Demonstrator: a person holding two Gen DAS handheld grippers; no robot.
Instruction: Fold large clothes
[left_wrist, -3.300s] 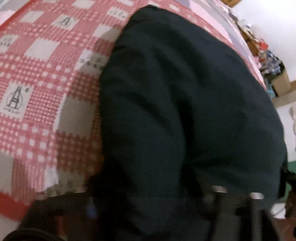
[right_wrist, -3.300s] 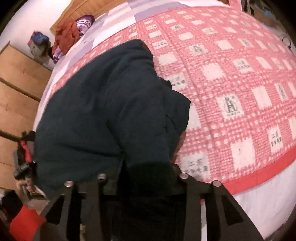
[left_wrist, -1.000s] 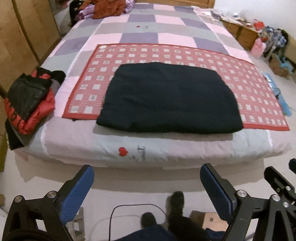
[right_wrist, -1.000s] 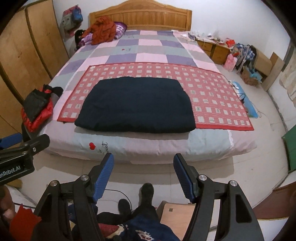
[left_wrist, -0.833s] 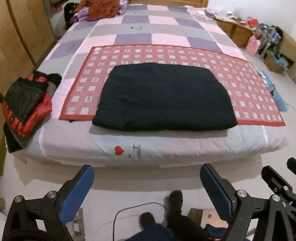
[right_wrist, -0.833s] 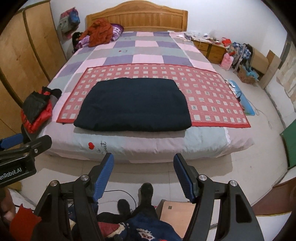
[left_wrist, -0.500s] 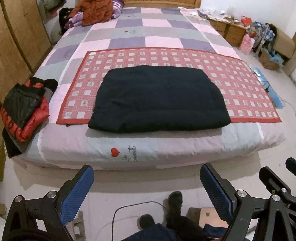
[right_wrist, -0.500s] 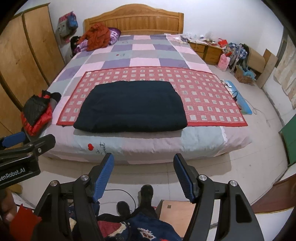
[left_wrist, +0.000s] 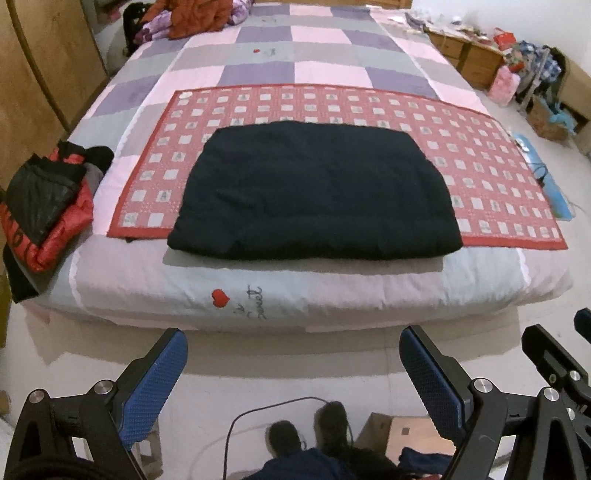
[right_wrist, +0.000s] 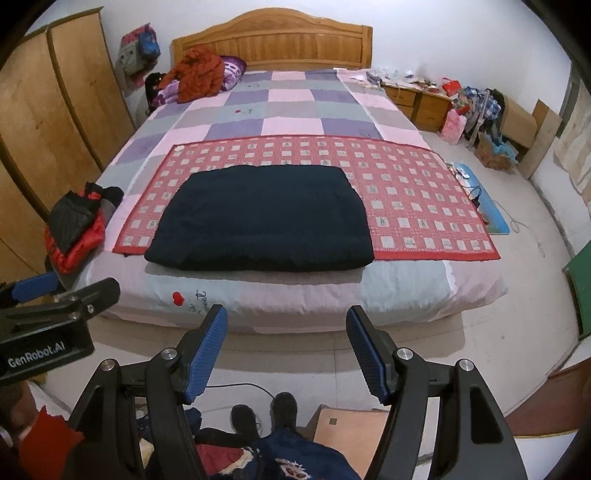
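A dark navy garment lies folded into a flat rectangle on a red checked mat across the foot of the bed. My left gripper hangs open over the floor in front of the bed, nothing between its blue pads. My right gripper is also open and empty, well short of the bed edge. The left gripper's body shows at the left edge of the right wrist view. Both are far from the garment.
A red and black jacket pile sits on the bed's left corner. An orange garment lies by the headboard. Wooden wardrobes stand left, cluttered nightstands right. A person's feet, a cable and a cardboard box are below.
Both grippers let go of the dark garment and drew back from the bed. Over the last second the view kept widening slightly; the garment has not moved.
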